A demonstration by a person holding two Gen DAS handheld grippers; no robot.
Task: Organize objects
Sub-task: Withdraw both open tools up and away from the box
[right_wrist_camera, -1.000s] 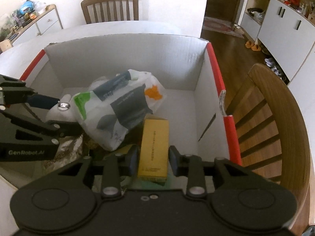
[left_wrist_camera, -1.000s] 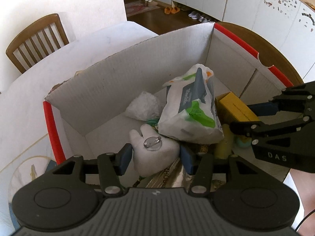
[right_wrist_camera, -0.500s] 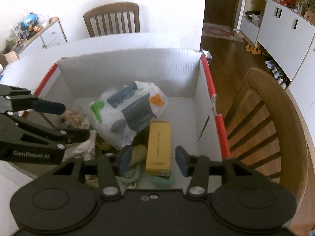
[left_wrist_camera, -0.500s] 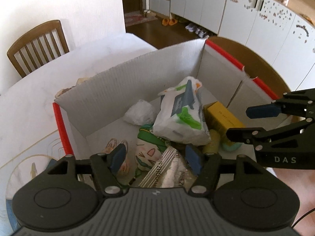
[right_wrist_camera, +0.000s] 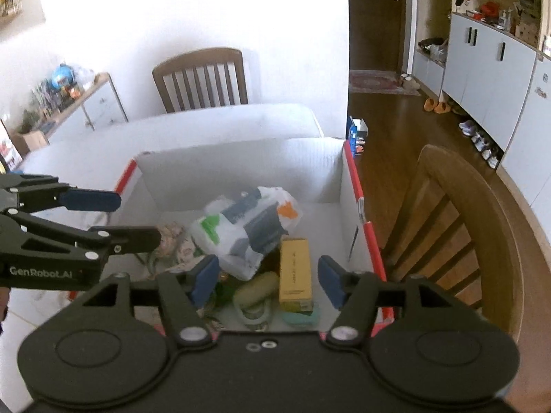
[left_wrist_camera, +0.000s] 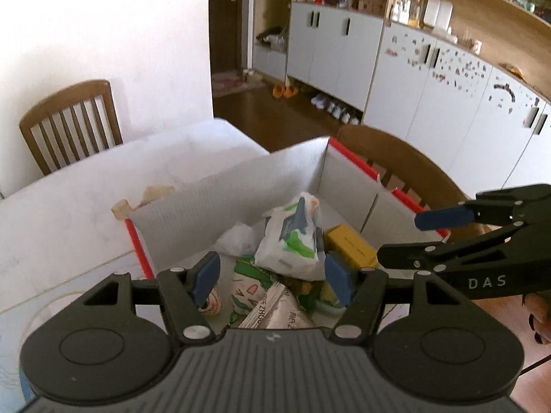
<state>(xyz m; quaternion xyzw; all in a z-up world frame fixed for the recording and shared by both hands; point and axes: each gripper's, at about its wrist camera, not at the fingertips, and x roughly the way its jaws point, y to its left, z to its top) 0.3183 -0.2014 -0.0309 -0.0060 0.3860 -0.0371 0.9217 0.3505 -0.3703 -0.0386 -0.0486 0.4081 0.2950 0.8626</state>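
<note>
The cardboard box [right_wrist_camera: 248,158] is white inside with red tape along its top edges and stands on a white table [left_wrist_camera: 69,213]. It holds the objects. A plastic bag [right_wrist_camera: 248,227] printed in green, grey and orange lies on top of the pile, ahead of the right claw [right_wrist_camera: 268,280] and slightly to its left. A yellow carton [right_wrist_camera: 293,275] lies lengthwise just right of the bag, directly ahead of the right claw and between the lines of its two fingers. A pale green roll [right_wrist_camera: 256,290] lies to the left of the carton, touching the bag's near edge. A teal item [right_wrist_camera: 298,318] shows at the carton's near end; its kind cannot be told.

The right claw is spread wide and grips nothing. It hangs above the near side of the box, apart from the contents.

The left claw [left_wrist_camera: 272,277] is likewise spread wide and empty, above the box. Ahead of it, between its fingers, lie the plastic bag [left_wrist_camera: 292,241], a green-and-white printed pouch [left_wrist_camera: 248,285] and a silver wrapper [left_wrist_camera: 275,313]. A white crumpled bag [left_wrist_camera: 237,241] lies further ahead, against the far wall. The yellow carton [left_wrist_camera: 351,246] lies to the right of the right-hand finger.

Each claw appears from the side in the other camera's view, also spread.

One wooden chair [right_wrist_camera: 465,241] stands beside the box on the right; another chair [right_wrist_camera: 203,79] stands at the far side of the table.
</note>
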